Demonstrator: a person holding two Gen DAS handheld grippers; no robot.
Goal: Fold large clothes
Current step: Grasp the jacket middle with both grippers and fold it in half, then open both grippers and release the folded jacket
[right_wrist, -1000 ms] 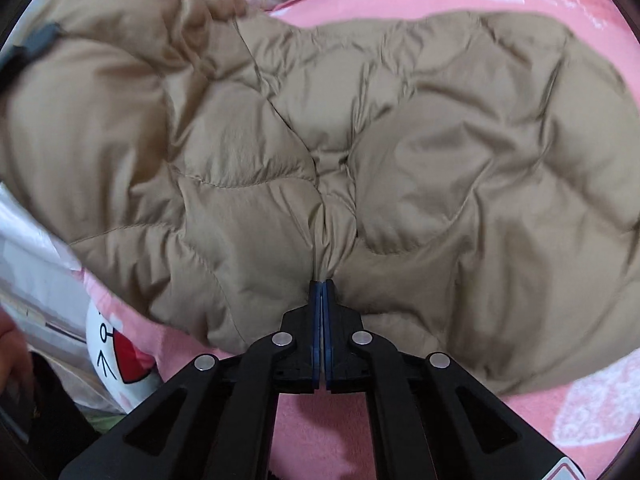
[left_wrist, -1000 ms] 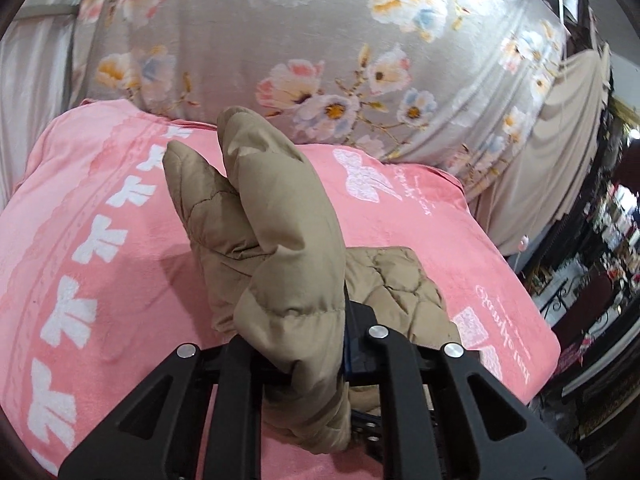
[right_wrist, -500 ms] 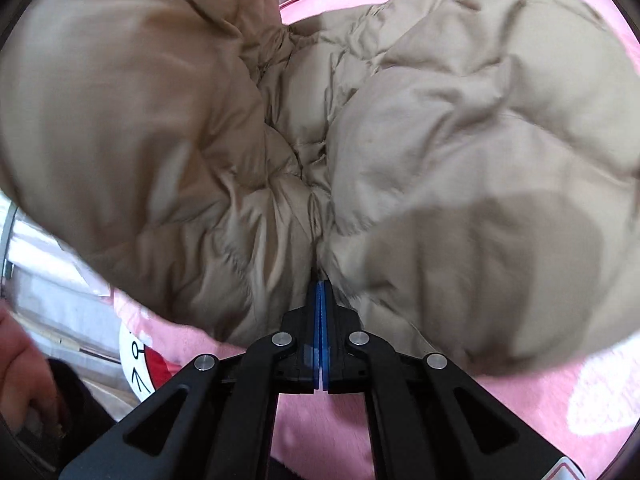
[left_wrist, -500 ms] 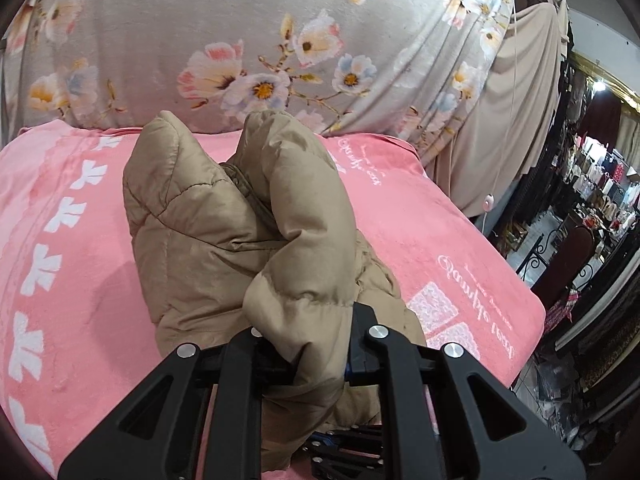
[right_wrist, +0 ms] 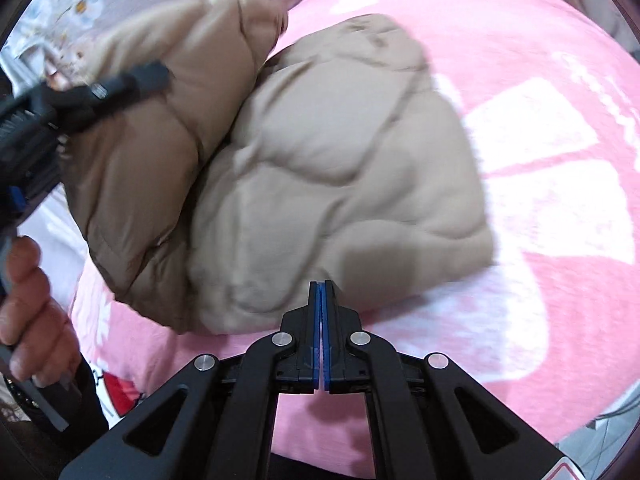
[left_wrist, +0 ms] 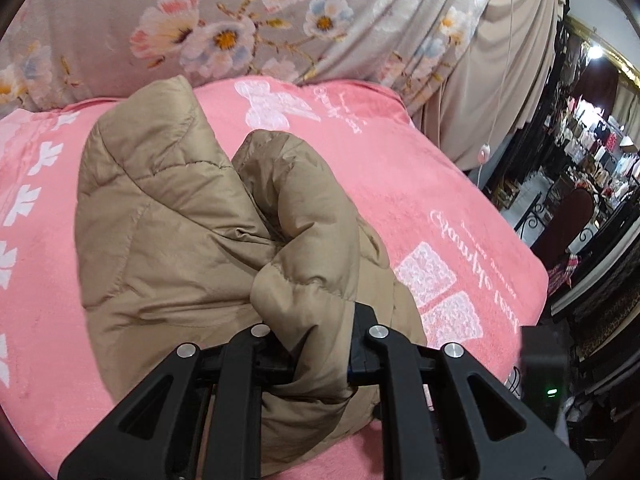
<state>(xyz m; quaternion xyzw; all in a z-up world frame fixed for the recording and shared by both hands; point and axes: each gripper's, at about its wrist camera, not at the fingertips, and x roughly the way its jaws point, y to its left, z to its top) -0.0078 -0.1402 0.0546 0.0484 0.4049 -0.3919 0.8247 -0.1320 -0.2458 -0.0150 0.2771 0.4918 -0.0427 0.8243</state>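
A tan quilted puffer jacket (left_wrist: 180, 240) lies bunched on a pink blanket (left_wrist: 400, 184). My left gripper (left_wrist: 312, 344) is shut on a thick fold of the jacket and holds it up. In the right wrist view the jacket (right_wrist: 340, 168) is folded into a bundle, with the left gripper (right_wrist: 132, 80) clamped on its raised left part. My right gripper (right_wrist: 322, 292) is shut, its tips at the bundle's near edge; no cloth shows between them.
A grey floral cloth (left_wrist: 200, 32) hangs behind the blanket. A beige curtain (left_wrist: 500, 60) and a shop aisle (left_wrist: 592, 160) are at the right. A person's hand (right_wrist: 32, 304) holds the left gripper's handle. The blanket's right edge (left_wrist: 536, 280) drops off.
My left gripper has carried its fold of the jacket rightward over the rest. My right gripper has let go of the jacket, drawn back, and stays shut.
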